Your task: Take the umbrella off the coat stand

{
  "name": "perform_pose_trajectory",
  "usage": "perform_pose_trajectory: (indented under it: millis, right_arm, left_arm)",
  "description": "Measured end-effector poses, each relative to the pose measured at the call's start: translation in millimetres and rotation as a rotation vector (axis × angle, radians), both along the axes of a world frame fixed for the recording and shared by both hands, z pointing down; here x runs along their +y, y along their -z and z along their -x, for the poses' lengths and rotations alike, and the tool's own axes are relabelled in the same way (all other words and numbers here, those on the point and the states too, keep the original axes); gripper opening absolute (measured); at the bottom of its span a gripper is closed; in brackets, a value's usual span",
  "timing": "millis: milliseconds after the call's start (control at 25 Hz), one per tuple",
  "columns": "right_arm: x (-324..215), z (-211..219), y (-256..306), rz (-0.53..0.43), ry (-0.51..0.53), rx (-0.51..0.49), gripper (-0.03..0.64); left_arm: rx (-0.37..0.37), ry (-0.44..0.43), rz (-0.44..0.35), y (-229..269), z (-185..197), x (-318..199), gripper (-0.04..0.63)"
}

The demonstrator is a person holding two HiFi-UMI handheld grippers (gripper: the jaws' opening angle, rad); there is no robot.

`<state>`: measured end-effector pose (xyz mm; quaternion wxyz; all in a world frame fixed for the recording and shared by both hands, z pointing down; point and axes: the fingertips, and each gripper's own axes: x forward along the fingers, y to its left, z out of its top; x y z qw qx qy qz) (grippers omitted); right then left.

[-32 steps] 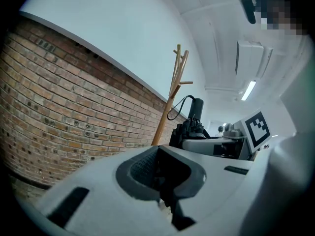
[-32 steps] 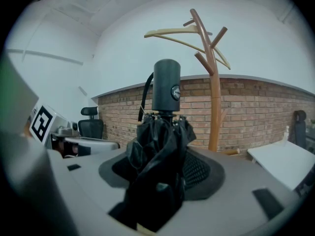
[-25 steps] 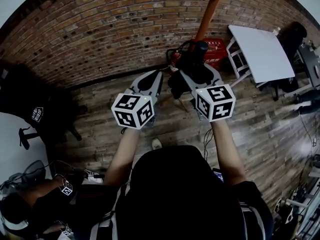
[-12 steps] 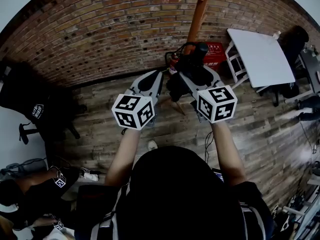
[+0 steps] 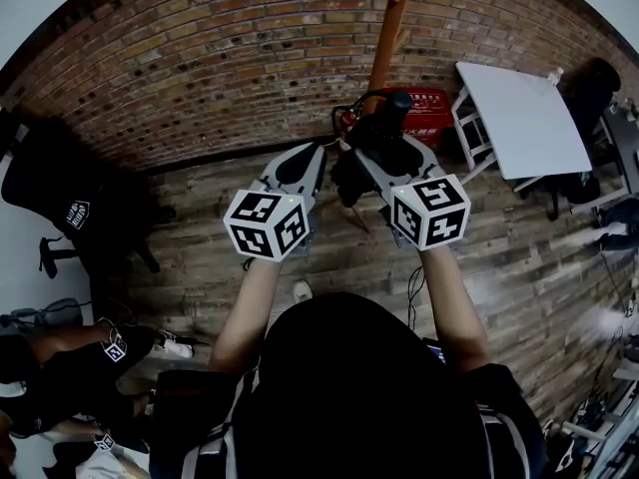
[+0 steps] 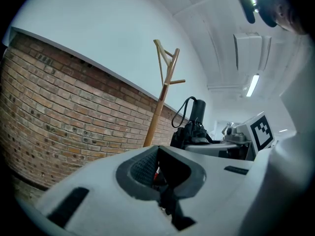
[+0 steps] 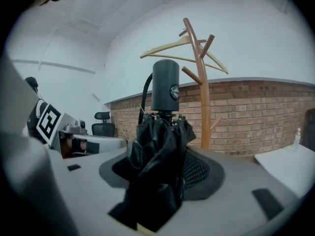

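A folded black umbrella (image 5: 361, 160) with a thick black handle (image 5: 397, 102) and wrist loop stands upright between the jaws of my right gripper (image 5: 365, 154), which is shut on its bunched fabric (image 7: 158, 161). The umbrella hangs free of the wooden coat stand (image 5: 387, 38), which rises behind it against the brick wall. In the right gripper view the coat stand (image 7: 204, 92) is a little beyond and right of the handle. My left gripper (image 5: 308, 156) is beside the umbrella on its left, jaws together, holding nothing. In the left gripper view the umbrella (image 6: 195, 127) shows to the right of the coat stand (image 6: 160, 102).
A wooden hanger (image 7: 172, 49) hangs on the stand's upper pegs. A red crate (image 5: 431, 110) sits at the stand's foot. A white table (image 5: 524, 108) stands to the right, a black office chair (image 5: 70, 208) to the left. A person (image 5: 60, 377) crouches at the lower left.
Both grippers and the umbrella have drawn a little away from the coat stand, which has slid left in the head view. The person at the lower left has shifted.
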<state>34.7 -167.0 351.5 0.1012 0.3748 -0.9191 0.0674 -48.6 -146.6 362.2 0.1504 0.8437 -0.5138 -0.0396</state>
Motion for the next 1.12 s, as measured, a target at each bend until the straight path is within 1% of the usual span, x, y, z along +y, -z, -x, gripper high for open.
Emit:
perform_pose_trajectory:
  millis: [160,640,1120]
  right_arm:
    - [4.3,-1.6,0.0,-0.008,0.009,0.013,0.265]
    - [14.2,-7.9,-1.8,-0.001,0.006,0.002,0.264]
    - [10.3,-4.5,2.9,-0.004,0.006,-0.004,0.264]
  left_arm:
    - [-0.004,0.002,0.000,1.0,-3.6,3.4,0.018]
    - [-0.011,-0.010,0.001,0.8,-13.1,14.1,0.018]
    - [-0.019,-0.014,-0.001,4.2,-9.4,10.1,0.018]
